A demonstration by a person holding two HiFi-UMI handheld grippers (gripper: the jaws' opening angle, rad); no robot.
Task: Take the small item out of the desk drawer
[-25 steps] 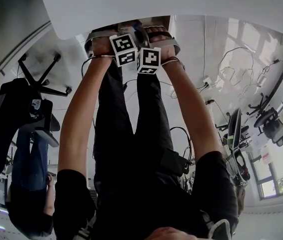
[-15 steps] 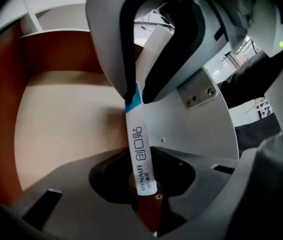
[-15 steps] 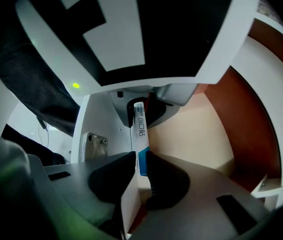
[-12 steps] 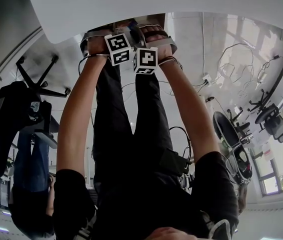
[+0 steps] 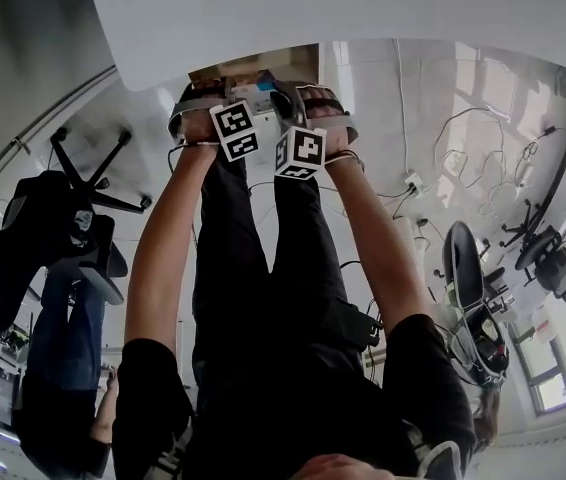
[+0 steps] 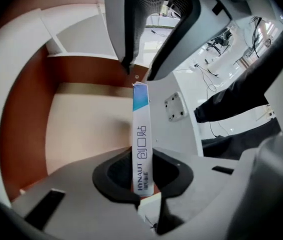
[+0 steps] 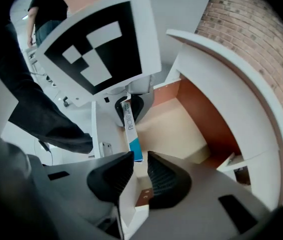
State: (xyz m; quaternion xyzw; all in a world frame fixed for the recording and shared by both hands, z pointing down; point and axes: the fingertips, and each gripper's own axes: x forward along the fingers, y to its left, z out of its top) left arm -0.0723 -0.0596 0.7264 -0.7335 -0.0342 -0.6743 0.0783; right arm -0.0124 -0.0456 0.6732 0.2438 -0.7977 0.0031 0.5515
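Observation:
A narrow white-and-blue box [image 6: 140, 129] stands on edge over the open desk drawer [image 6: 86, 124], which has a tan floor and red-brown walls. My left gripper [image 6: 142, 181] holds the box's near end, its jaws closing on both flat sides. In the right gripper view the same box [image 7: 132, 136] sticks out of the left gripper below its marker cube [image 7: 101, 49]. My right gripper [image 7: 140, 171] straddles the drawer's white front wall [image 7: 131, 206]; its jaws are opening and a gap shows at the pads. In the head view both cubes [image 5: 235, 130] [image 5: 301, 152] sit just under the desk edge.
The white desk top [image 5: 363, 8] overhangs the drawer. A black office chair [image 5: 73, 198] and another person in jeans [image 5: 58, 368] are at the left. More chairs [image 5: 468, 268] and floor cables [image 5: 463, 118] lie to the right. A brick wall [image 7: 261, 44] is beyond the desk.
Both hands and their marker cubes have drawn back a little from under the desk edge. The drawer's tan inside and the box now show above them.

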